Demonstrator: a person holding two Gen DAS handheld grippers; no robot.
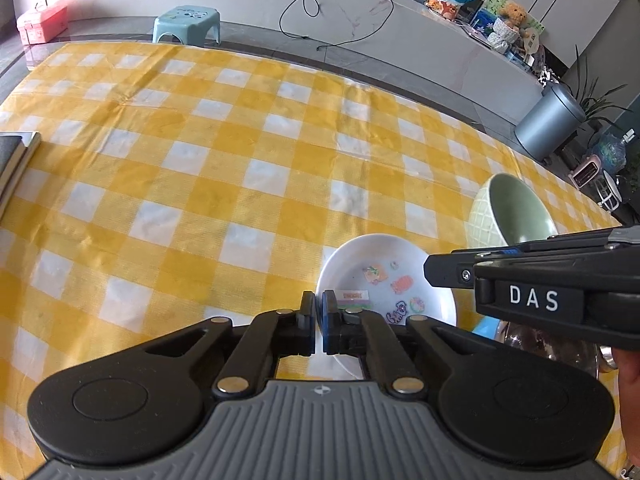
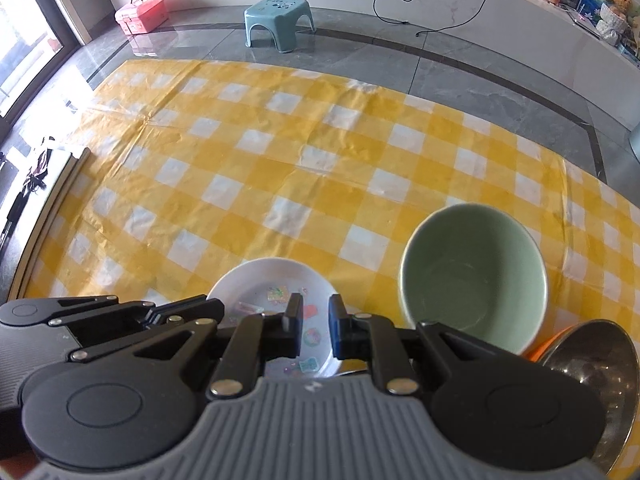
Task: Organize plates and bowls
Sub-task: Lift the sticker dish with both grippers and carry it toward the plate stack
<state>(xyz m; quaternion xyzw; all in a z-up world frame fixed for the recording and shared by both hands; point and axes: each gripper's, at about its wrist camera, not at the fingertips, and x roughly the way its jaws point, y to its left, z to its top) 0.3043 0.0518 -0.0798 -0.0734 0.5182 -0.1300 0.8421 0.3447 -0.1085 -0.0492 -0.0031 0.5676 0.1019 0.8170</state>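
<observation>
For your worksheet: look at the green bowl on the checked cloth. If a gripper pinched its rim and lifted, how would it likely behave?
The green bowl looks like glazed ceramic, so probably stiff, fairly heavy and breakable if dropped. Its smooth inside may be slippery under the pads. It is deep with tall walls, so lifted by one side of the rim it would likely tilt.

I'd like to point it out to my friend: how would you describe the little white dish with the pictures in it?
Look at the yellow-and-white checked tablecloth, at its near edge. The white dish sits there, left of the taller pale green bowl and a shiny metal bowl. It alone is shallow, with small colourful stickers inside.
</observation>
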